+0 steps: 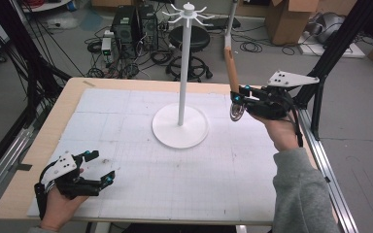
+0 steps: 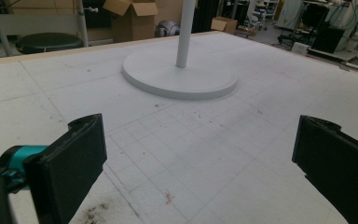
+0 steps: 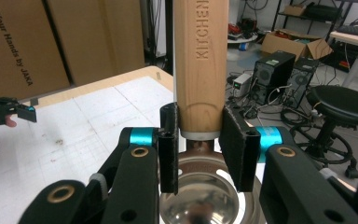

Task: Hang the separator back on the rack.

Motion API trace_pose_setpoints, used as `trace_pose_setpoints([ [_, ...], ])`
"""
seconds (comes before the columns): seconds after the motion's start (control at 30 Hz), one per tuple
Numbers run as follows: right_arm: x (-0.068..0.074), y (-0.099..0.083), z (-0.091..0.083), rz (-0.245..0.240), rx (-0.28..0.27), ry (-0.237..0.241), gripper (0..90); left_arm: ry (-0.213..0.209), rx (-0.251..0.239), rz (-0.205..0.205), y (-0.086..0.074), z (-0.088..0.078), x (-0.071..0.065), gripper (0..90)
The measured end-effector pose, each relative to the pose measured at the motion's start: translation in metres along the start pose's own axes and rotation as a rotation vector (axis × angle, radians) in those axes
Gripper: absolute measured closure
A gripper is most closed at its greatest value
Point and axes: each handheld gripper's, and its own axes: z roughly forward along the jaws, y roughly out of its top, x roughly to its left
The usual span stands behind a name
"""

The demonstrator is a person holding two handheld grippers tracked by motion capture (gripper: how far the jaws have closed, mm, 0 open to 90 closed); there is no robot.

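Right gripper (image 1: 239,99) is at the far right of the bench (image 1: 39,145), raised above the surface. Its jaws are clamped on the lower end of the wooden handle of a metal ladle (image 1: 232,73). The handle stands nearly upright with the steel bowl hanging below the jaws.

Left gripper (image 1: 97,167) rests low at the near left, jaws spread wide, nothing between them.

White rack stand (image 1: 180,126) sits mid-bench, left of the ladle and apart from it.
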Motion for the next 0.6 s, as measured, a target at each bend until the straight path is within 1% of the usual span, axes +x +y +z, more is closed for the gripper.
trace_pose_setpoints([
  [0.27,0.000,0.004,0.002,0.009,-0.016,0.004,69.8,-0.001,0.000,0.000,0.000,-0.001,0.000,3.4],
  [0.4,0.002,0.009,0.005,0.006,-0.019,0.004,69.8,0.006,-0.006,-0.003,0.000,-0.003,0.000,3.4],
  [0.6,0.005,0.017,0.009,0.002,-0.028,0.007,69.8,0.004,-0.006,-0.003,0.000,-0.004,0.000,3.4],
])
